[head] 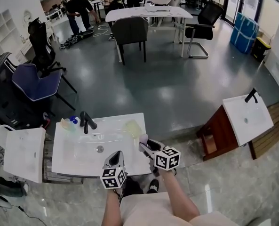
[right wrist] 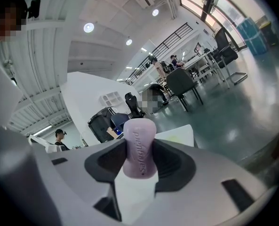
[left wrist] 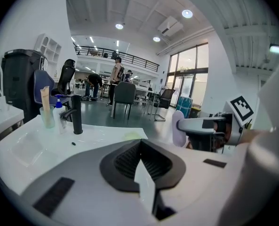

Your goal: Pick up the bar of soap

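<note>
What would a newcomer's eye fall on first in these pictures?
The pale lilac oval bar of soap is clamped between the jaws of the right gripper, beside the right front corner of the white washbasin. A matte black faucet stands at the basin's back edge; the left gripper, jaws together and empty, hangs over its front edge.

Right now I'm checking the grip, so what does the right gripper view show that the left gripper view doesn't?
Only the right gripper view: embossed lettering on the pale purple oval soap bar, pinched in the right gripper. Only the left gripper view: the black metal faucet and the left gripper, shut and empty. Both: that soap bar and the white rectangular sink top.
</note>
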Action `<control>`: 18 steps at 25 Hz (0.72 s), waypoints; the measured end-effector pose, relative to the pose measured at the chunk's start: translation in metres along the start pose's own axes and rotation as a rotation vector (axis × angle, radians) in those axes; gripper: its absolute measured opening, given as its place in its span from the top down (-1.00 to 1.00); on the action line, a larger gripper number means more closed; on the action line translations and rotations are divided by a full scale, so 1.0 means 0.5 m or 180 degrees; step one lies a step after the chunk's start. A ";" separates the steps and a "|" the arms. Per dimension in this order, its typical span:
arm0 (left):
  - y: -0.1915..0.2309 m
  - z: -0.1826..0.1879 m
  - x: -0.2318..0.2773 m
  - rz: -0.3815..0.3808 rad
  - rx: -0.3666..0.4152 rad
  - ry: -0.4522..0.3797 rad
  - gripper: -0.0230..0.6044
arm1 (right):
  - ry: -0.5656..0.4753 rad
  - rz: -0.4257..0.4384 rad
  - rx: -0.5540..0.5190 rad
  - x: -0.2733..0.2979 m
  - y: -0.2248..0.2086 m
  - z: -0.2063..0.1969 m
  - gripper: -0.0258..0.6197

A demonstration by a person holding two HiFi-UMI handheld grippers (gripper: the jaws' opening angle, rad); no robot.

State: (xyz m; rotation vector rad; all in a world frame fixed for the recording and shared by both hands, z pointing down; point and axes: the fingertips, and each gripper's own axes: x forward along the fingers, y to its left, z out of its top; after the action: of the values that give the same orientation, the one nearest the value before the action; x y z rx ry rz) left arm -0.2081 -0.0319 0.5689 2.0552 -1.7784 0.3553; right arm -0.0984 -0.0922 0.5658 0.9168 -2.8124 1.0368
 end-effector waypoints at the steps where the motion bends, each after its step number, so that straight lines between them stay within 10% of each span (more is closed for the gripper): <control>1: -0.001 0.000 0.001 -0.0005 0.0008 0.0003 0.91 | -0.0005 0.0001 0.0001 0.000 -0.001 0.001 0.36; 18: -0.008 0.011 0.008 -0.0010 -0.0045 -0.0043 0.91 | -0.0013 0.0024 -0.0029 0.003 -0.004 0.015 0.36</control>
State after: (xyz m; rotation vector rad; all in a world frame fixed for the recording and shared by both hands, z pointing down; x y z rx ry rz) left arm -0.2038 -0.0376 0.5651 2.0550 -1.7803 0.3277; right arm -0.0969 -0.0986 0.5615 0.9095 -2.8236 1.0234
